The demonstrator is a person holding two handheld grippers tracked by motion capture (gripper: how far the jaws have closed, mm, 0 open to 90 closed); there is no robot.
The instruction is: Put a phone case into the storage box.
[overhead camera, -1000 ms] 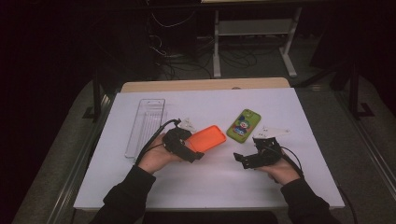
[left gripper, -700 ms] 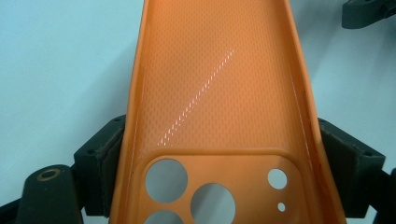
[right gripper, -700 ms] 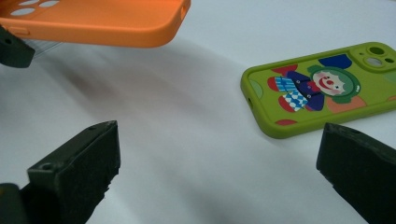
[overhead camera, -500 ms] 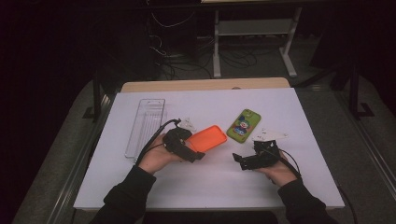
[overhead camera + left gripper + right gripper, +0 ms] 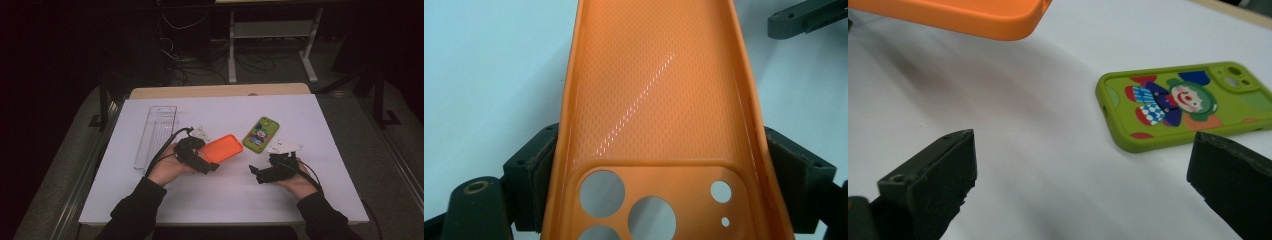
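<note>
We keep the left gripper (image 5: pixel 212 167) clamped across the orange case (image 5: pixel 659 100); the right gripper (image 5: pixel 256 176), jaws wide and empty, probably takes the green phone (image 5: pixel 1183 102) next.

Two phone cases: one orange case (image 5: pixel 222 148), empty, with three round camera holes and two small ones; one green case (image 5: pixel 261 134) with a clown picture. One clear plastic tray (image 5: pixel 156 135). Two claws: left claw (image 5: pixel 212 167) and right claw (image 5: pixel 255 175). Two hands, two dark sleeves. One white table (image 5: pixel 230 200).

Lab: dark room, cables (image 5: pixel 200 60), metal stand (image 5: pixel 272 35).
</note>
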